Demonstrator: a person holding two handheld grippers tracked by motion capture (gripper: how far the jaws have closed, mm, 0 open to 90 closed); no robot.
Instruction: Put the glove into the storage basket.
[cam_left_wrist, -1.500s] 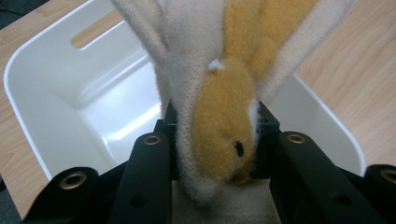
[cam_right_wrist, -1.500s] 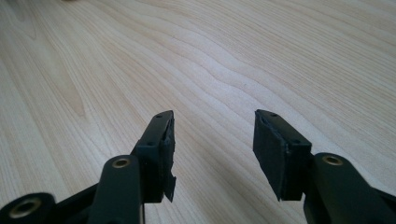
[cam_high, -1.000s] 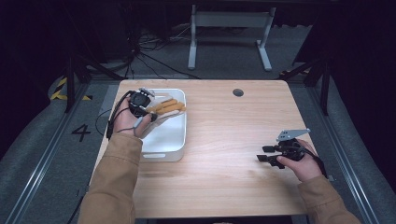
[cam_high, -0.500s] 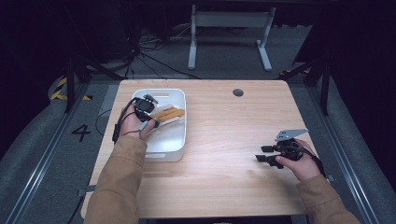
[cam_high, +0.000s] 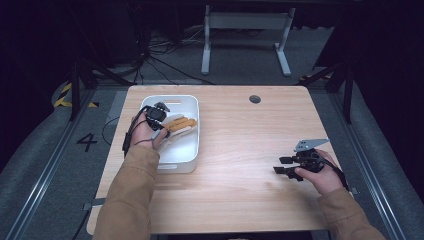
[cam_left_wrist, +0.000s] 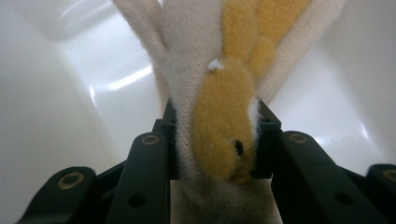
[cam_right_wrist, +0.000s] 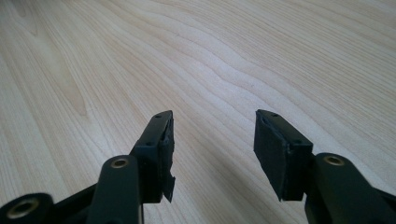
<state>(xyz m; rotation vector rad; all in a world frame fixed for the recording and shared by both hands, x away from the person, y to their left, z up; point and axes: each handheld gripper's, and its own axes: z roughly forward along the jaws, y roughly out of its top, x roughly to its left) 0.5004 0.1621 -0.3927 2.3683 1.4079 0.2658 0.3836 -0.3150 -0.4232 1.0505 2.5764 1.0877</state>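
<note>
Looking down from the high view, a work glove (cam_high: 176, 125), cream with orange-yellow patches, is seen held by the left tool (cam_high: 159, 120) over a white plastic tub (cam_high: 192, 135) at the left side of the wooden surface (cam_high: 240, 150). The glove's fingers are spread toward the tub's right wall, and whether it is already resting on the tub's floor or is hanging just above it cannot be told from here. The right tool (cam_high: 281, 165) is held low over the bare wood near the right edge, well apart from the tub, with nothing between its jaws.

In the left gripper view, the glove (cam_left_wrist: 219, 107) is seen clamped at its cuff end between the two black jaws, which are closed tight on the fabric. Glossy white tub wall (cam_left_wrist: 42, 121) is seen on both sides and beyond, so the glove is judged to be well inside the tub.

In the right gripper view, the jaws are seen standing wide apart above the plain wood grain (cam_right_wrist: 261, 56), with nothing held.

By this showing, the carrying of the glove into the tub is judged nearly done. What is left is the opening of the left tool so that the glove is let go, and the lifting of that tool clear of the tub.
</note>
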